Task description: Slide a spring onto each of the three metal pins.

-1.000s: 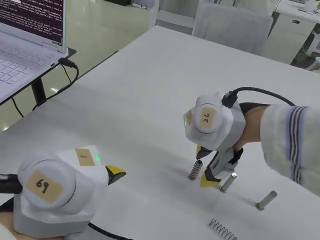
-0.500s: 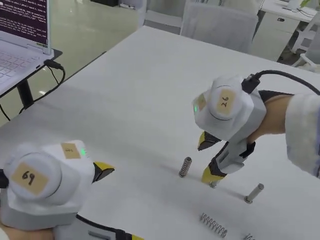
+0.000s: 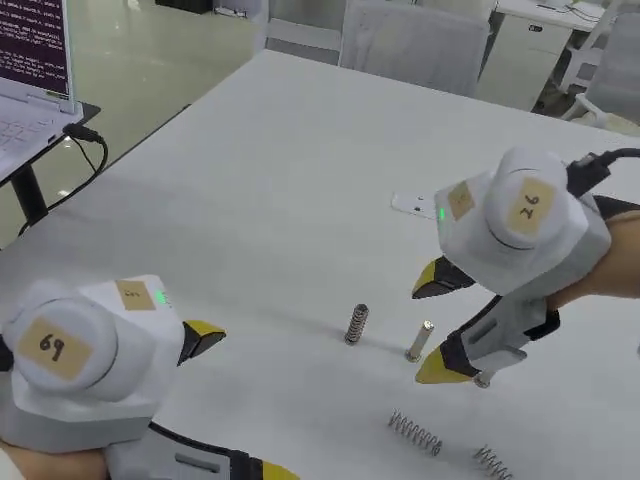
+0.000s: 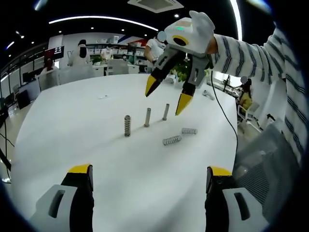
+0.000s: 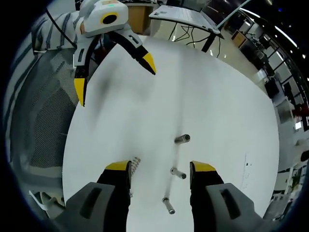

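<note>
Item, nearest: the left gripper (image 4: 149, 170), a white housing with yellow-tipped black jaws, is held low at the near edge of the table, jaws spread wide with nothing between them. Beyond it, a loose coiled steel spring (image 3: 414, 432) and a second loose spring (image 3: 490, 460) lie flat, near each other and apart from the pins. Next, a row of three short metal pins stands: a spring-clad pin (image 3: 356, 324), a bare middle pin (image 3: 419, 340) and a third pin (image 4: 166, 111), also bare. One of three is judged done. The right gripper (image 4: 165, 98), of like make, is held above the bare pins, jaws apart and empty; in the head view its lower jaw tip is seen just beside the third pin. Hazards noted: the pins appear free-standing and could be toppled by that jaw; a light spring could be rolled or flicked across the smooth top by a glancing jaw, bent by too hard a clamp, or jammed if presented off-axis to a pin tip. Surface: a white matte tabletop (image 3: 270, 180), bearing a small flat white item (image 3: 410, 205) farther back. Room: a laptop (image 3: 30, 50) with a black cable (image 3: 82, 133) to the left, a grey chair (image 3: 415, 45) at the far side, and an open office under ceiling light strips (image 4: 96, 19).
</note>
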Demonstrator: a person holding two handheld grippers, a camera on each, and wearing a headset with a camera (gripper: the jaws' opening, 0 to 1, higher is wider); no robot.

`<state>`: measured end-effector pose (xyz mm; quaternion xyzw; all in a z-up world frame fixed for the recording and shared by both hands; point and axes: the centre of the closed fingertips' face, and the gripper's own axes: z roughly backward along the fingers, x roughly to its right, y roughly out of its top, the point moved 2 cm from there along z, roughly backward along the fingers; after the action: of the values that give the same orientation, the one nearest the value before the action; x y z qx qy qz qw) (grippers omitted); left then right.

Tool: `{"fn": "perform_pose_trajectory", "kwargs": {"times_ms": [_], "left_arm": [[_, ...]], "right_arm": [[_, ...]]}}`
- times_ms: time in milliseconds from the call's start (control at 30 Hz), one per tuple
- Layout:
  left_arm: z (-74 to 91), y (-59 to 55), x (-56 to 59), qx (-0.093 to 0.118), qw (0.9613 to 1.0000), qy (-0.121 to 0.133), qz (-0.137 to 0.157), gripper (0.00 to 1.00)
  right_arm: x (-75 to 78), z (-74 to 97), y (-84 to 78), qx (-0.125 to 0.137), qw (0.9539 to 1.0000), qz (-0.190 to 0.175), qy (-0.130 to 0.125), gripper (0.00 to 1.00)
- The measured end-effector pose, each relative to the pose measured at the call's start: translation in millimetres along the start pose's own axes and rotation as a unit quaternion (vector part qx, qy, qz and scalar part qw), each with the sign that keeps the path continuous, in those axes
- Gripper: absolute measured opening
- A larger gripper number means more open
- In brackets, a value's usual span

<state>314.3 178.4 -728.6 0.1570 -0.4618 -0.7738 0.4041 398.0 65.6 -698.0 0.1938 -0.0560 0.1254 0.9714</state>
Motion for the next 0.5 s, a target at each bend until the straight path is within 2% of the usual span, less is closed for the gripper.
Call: {"fn": "perform_pose_trajectory", "kwargs": {"times_ms": [100, 200, 267, 500], "left_arm": [[-1.6, 1.4, 1.4, -0.001, 1.0, -0.002, -0.004, 0.95], [-2.9, 1.6, 2.9, -0.004, 1.0, -0.006, -0.007, 0.95], [-3.3, 1.0, 3.5, -0.007, 0.9999, -0.008, -0.008, 0.95], [-3.5, -0.8, 4.8, -0.012, 0.9998, -0.016, -0.007, 0.95]], "right_arm": [[-7.5, 4.5, -0.8, 0.017, 0.9998, -0.011, -0.007, 0.48], [-12.5, 6.0, -2.7, 0.037, 0.9989, -0.02, -0.021, 0.54], [-18.6, 6.0, -4.5, 0.048, 0.9981, -0.033, -0.019, 0.54], [-30.4, 7.9, -8.0, 0.086, 0.9922, -0.085, -0.03, 0.57]]}}
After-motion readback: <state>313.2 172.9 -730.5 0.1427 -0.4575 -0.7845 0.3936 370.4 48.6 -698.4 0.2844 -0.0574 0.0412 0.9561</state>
